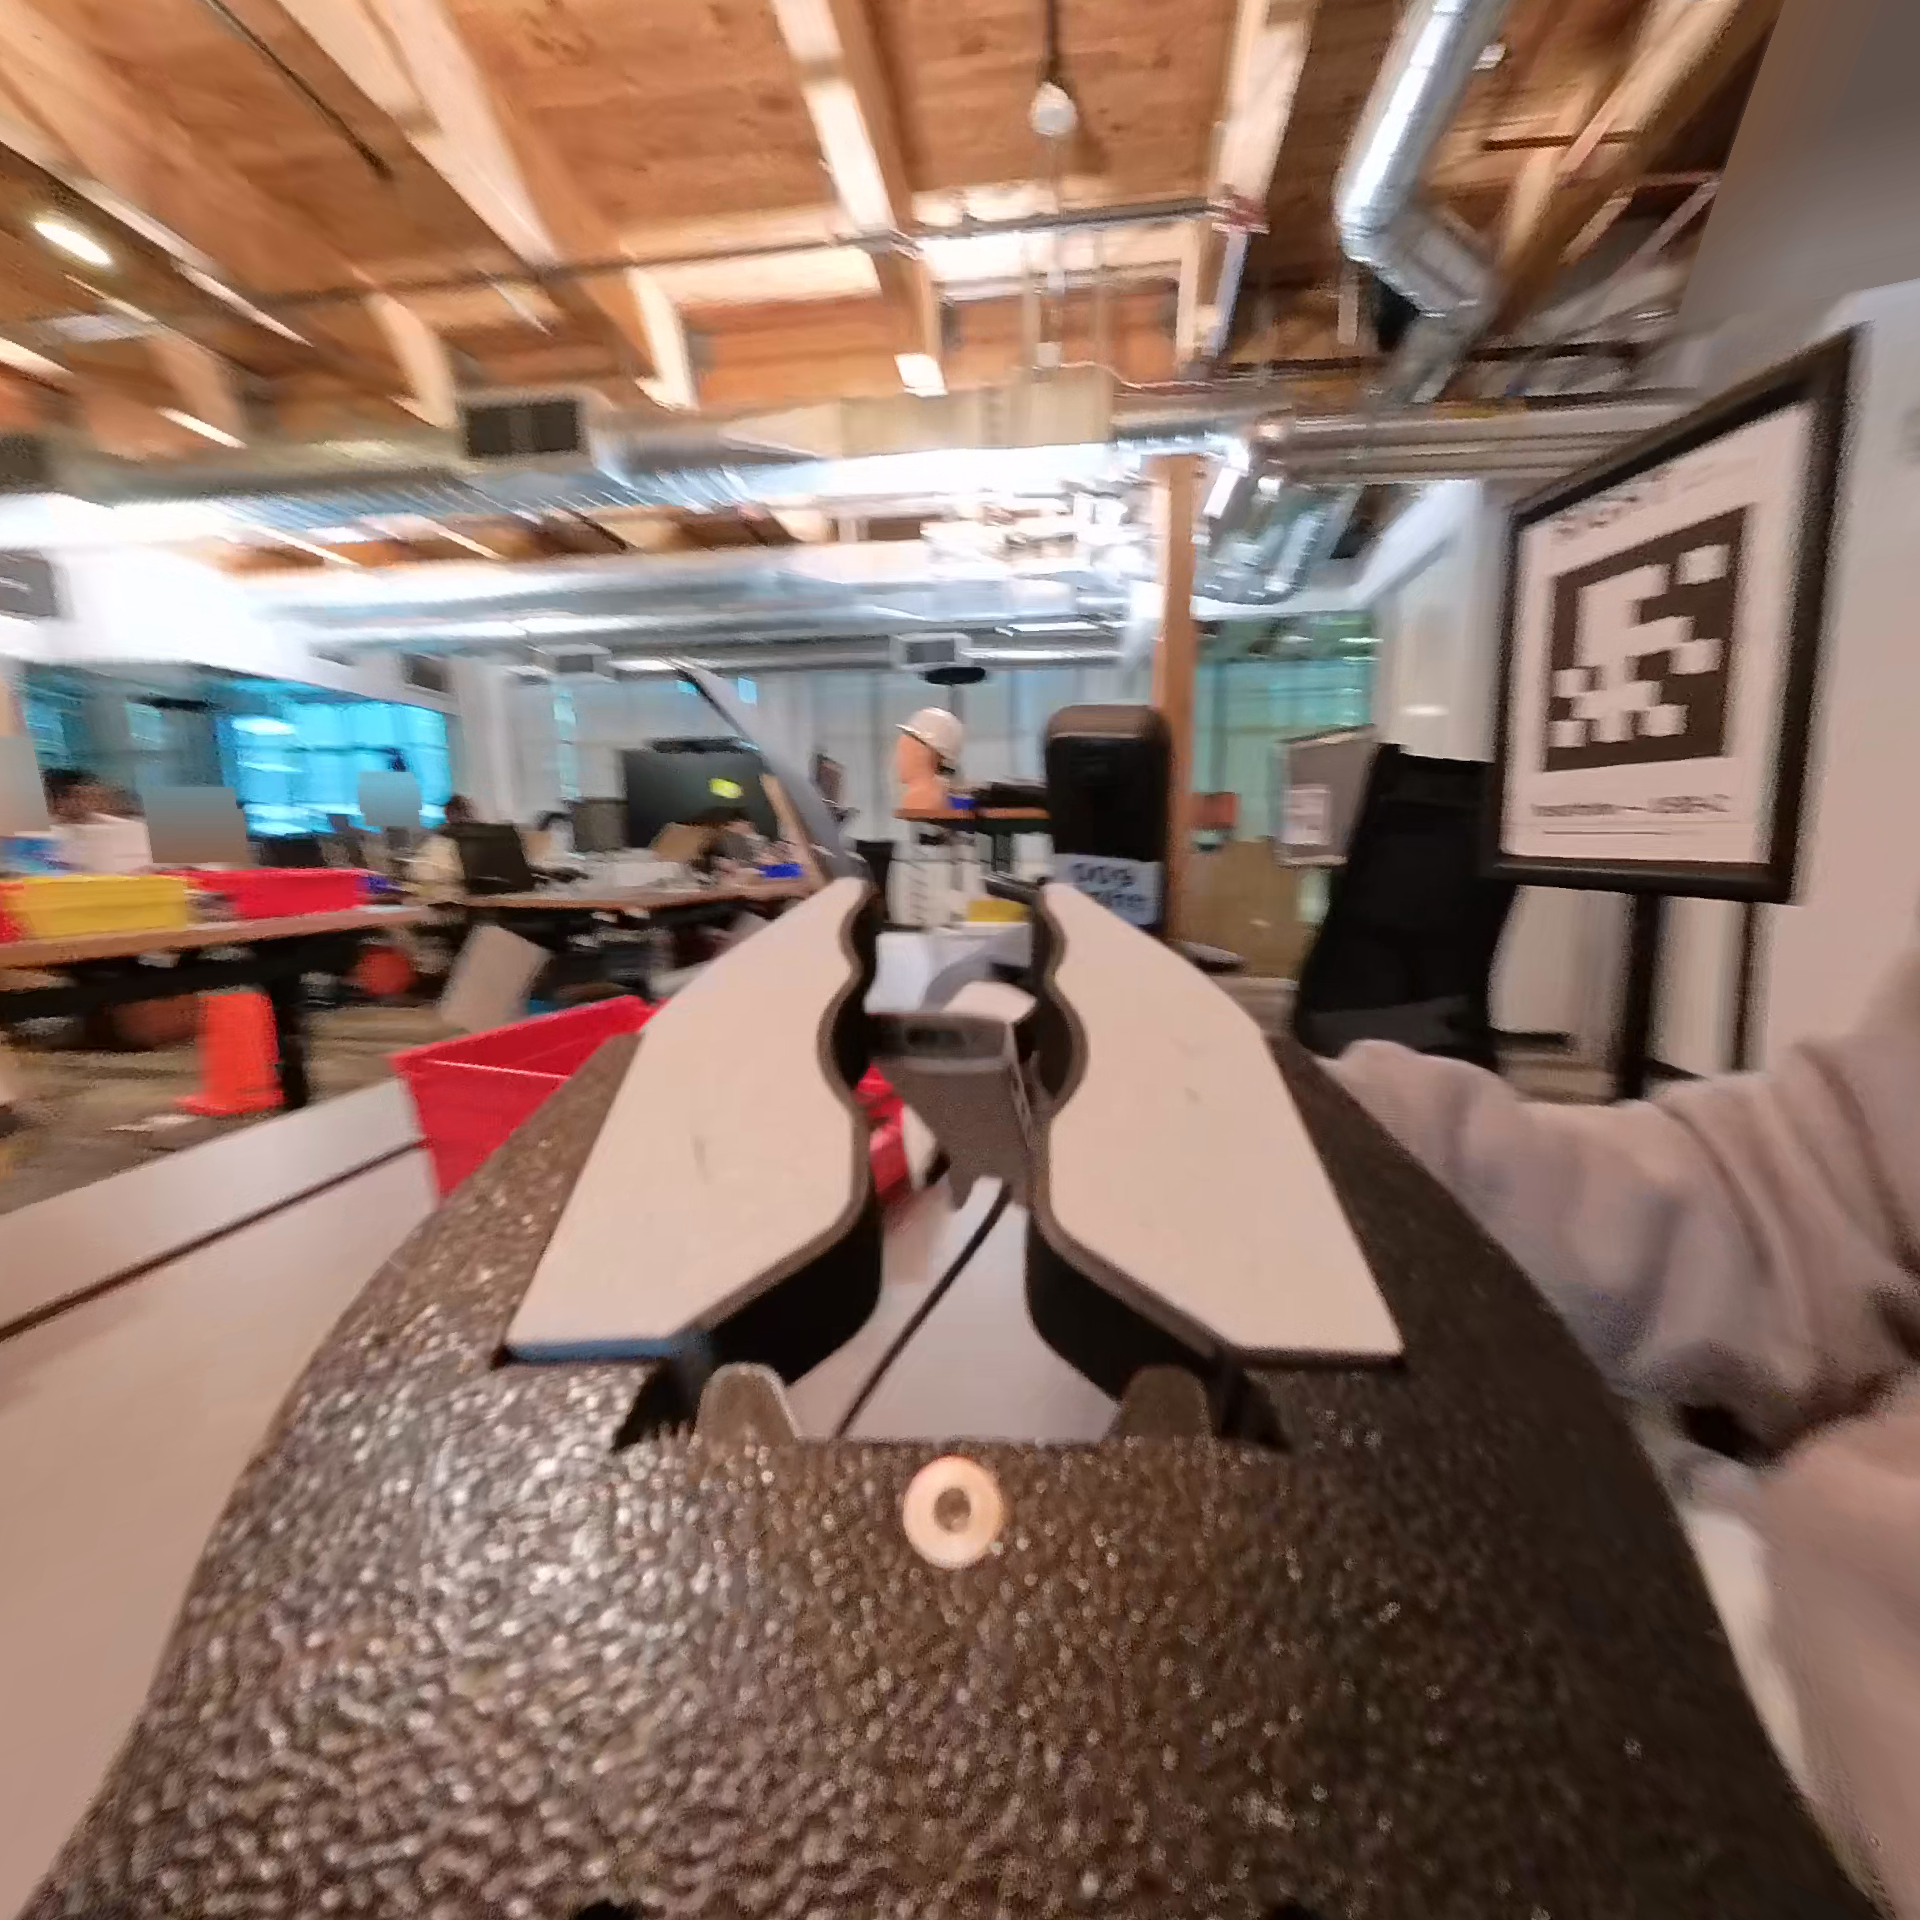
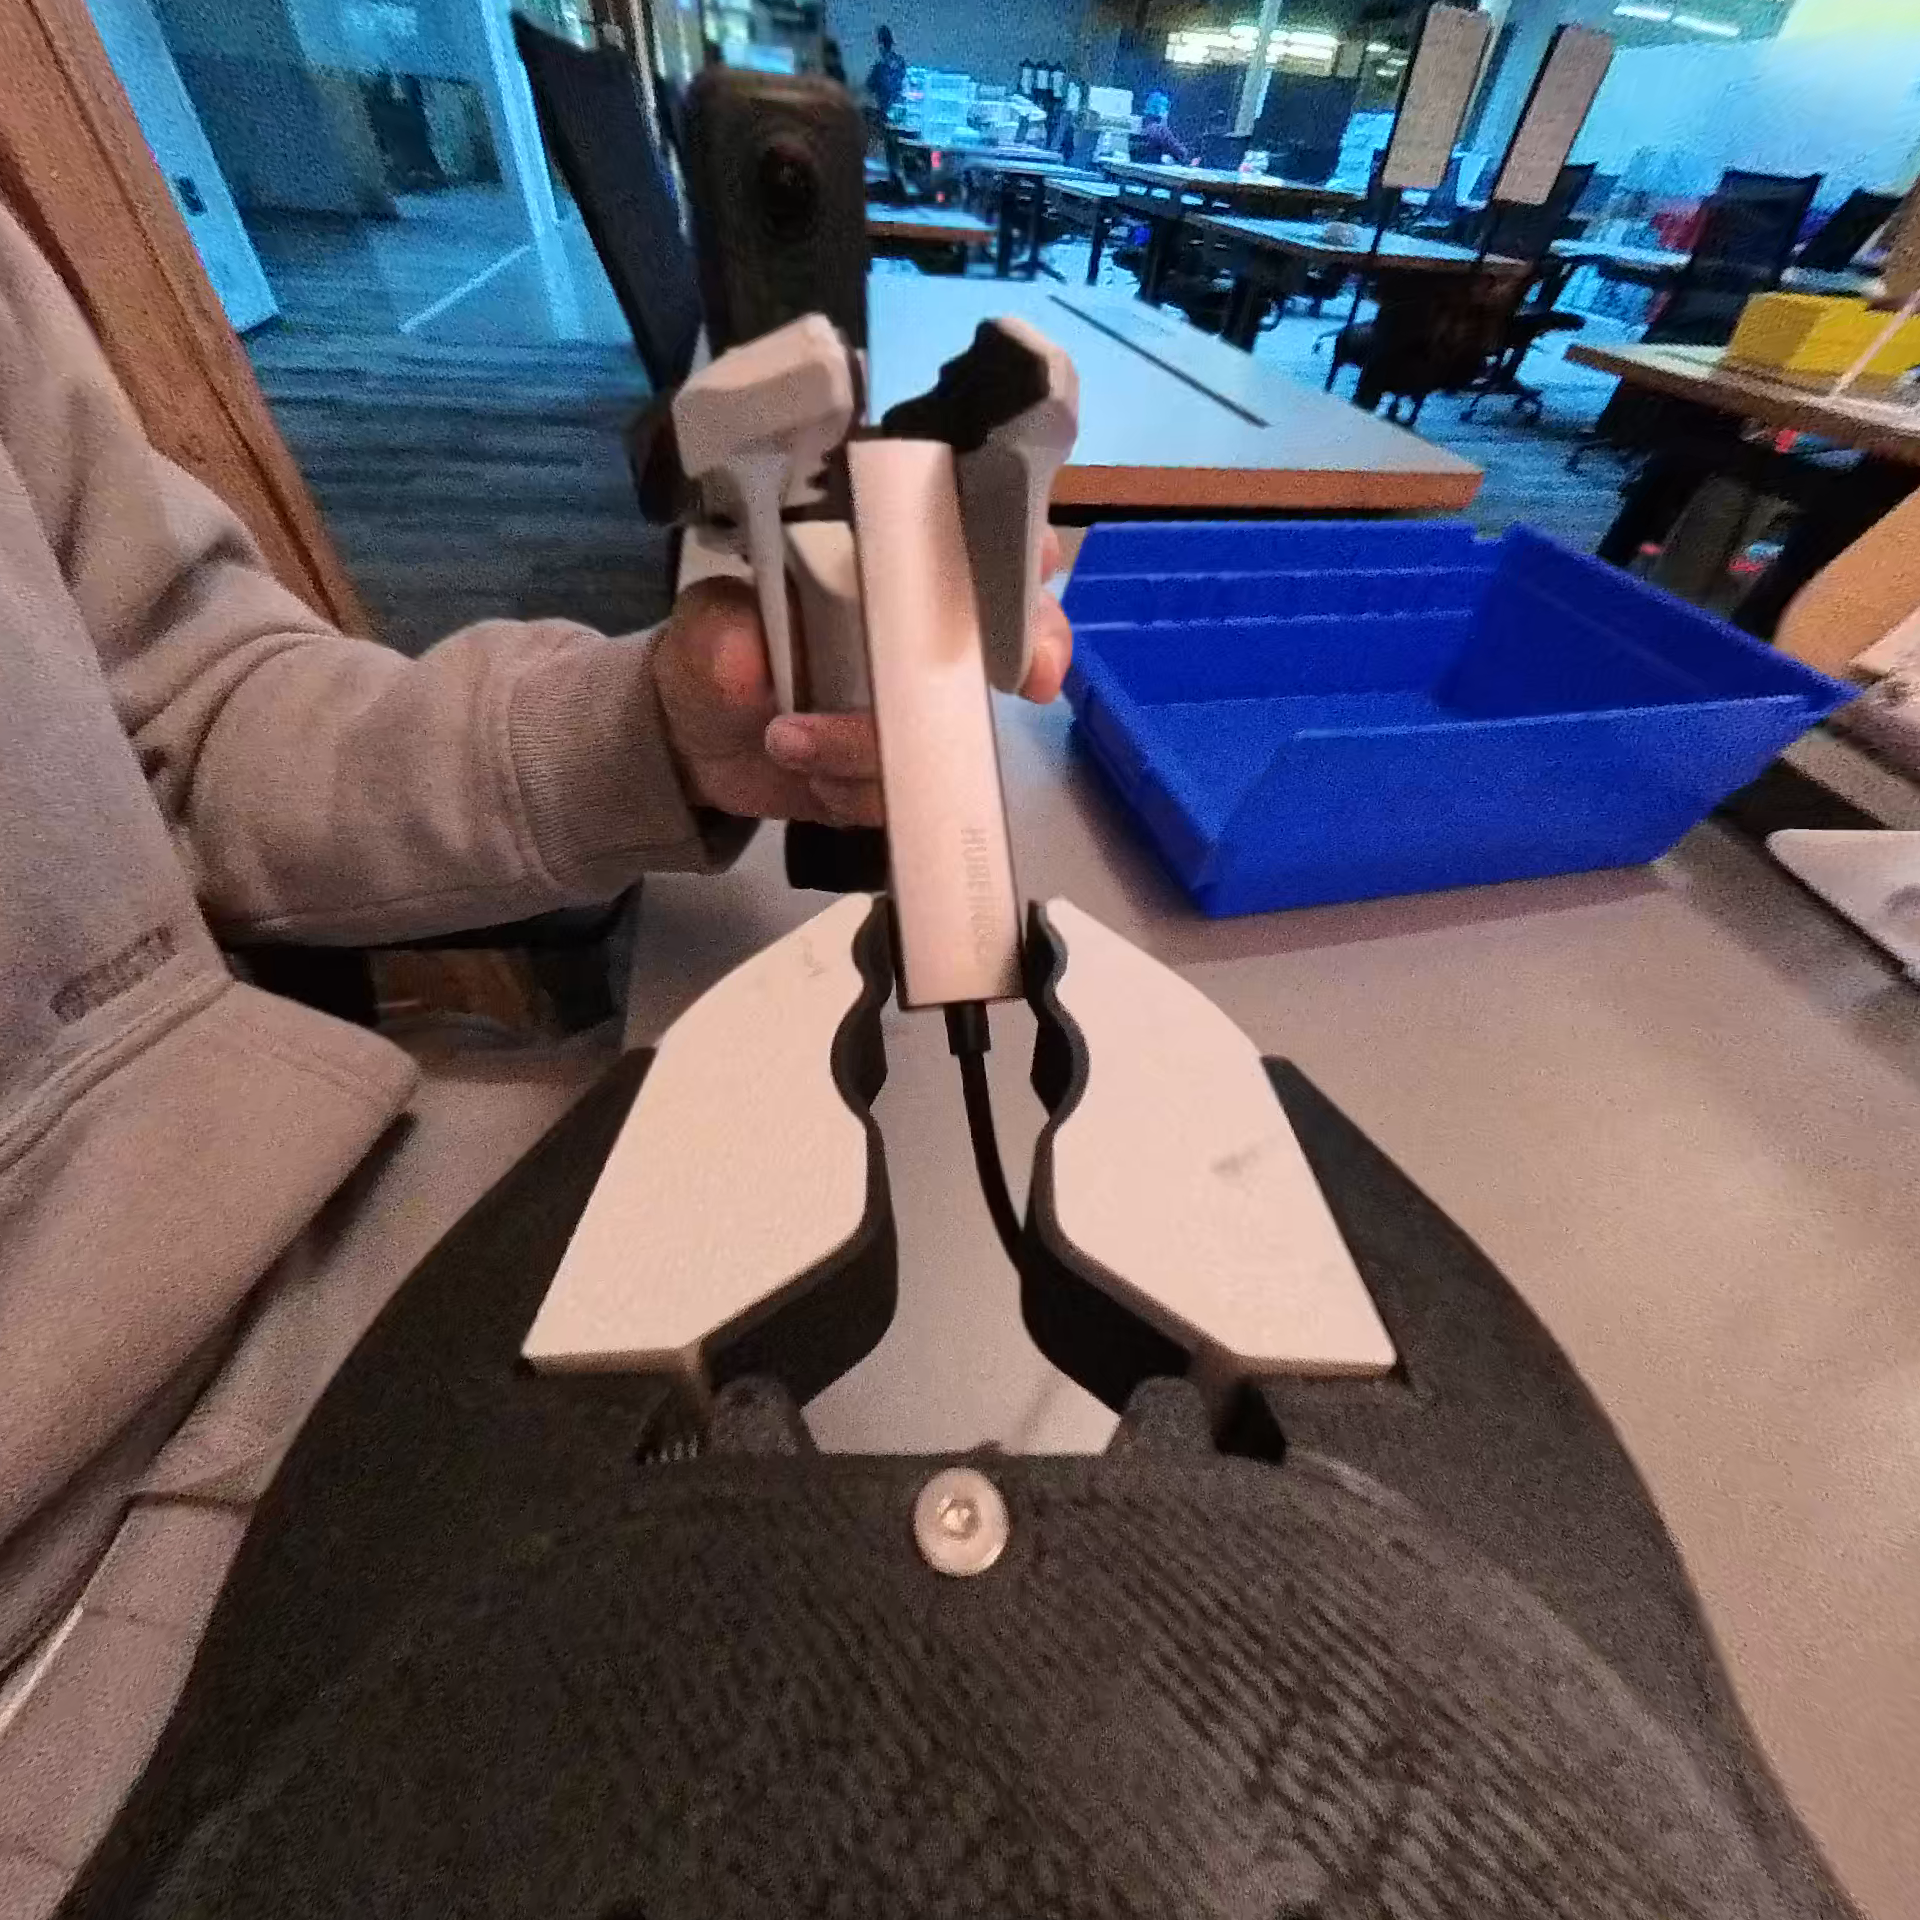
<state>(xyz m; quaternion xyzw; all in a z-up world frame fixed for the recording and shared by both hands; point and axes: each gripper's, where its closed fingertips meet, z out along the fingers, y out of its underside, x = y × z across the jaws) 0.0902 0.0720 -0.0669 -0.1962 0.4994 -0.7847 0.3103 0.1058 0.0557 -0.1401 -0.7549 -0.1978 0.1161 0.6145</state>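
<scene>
Right gripper (image 2: 961, 961) jaws clamp hub (image 2: 935, 717) at its cable (image 2: 982, 1122) end, above counter (image 2: 1558, 1091). Left gripper (image 1: 951, 966) jaws pinch the far end, bracing it level. Blue bin (image 2: 1455, 727) just beside.

Clamped the right hand-held gripper (image 2: 961, 935), black-bodied with two pale grey fingers, on the cabled end of a slim silvery metal bar (image 2: 930, 675), fingers pressed against both its sides. Pointed the black, pale-fingered left hand-held gripper (image 1: 956, 925) back toward the right one, fingertips raised, narrowly parted on either side of the bar's other end; contact there could not be told. Wrapped the bare left hand (image 2: 748, 717) round that gripper's handle, fingers curled to the front. Wore loose grey knit sleeves (image 2: 416, 748) on both forearms, the left reaching across level.
</scene>
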